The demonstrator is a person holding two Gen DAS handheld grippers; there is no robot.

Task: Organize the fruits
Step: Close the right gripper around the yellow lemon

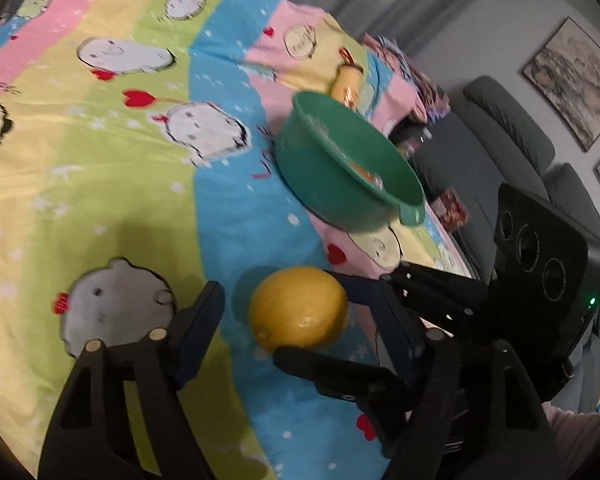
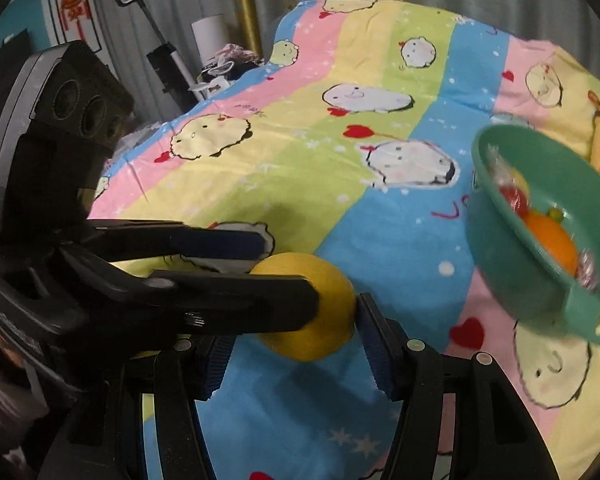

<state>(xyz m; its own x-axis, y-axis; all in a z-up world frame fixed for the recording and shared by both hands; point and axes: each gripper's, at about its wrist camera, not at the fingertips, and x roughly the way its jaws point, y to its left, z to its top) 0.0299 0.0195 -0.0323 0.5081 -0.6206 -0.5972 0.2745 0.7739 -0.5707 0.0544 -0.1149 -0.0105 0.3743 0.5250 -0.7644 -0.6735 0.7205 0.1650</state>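
On the bedspread [image 1: 120, 200], left claw [image 1: 280, 292] and right claw [image 2: 292, 328] gape around a half-hidden lemon [image 2: 304, 344], neither clamped.

The lemon [image 1: 298, 309] is a plain, even yellow, and the bowl [image 1: 352, 164] beyond it is a flat teal green with an orange fruit [image 2: 552, 240] and bits of red and yellow showing inside. The cloth [image 1: 120, 168] under them runs in broad pastel stripes of pink, pale yellow, lime green and sky blue, scattered with small white stars and dots, red hearts, and round white or cream cartoon creatures outlined in black. Both grippers, the left [image 1: 274, 316] and the right [image 2: 292, 344], are black with dark blue ribbed pads [image 2: 380, 354].
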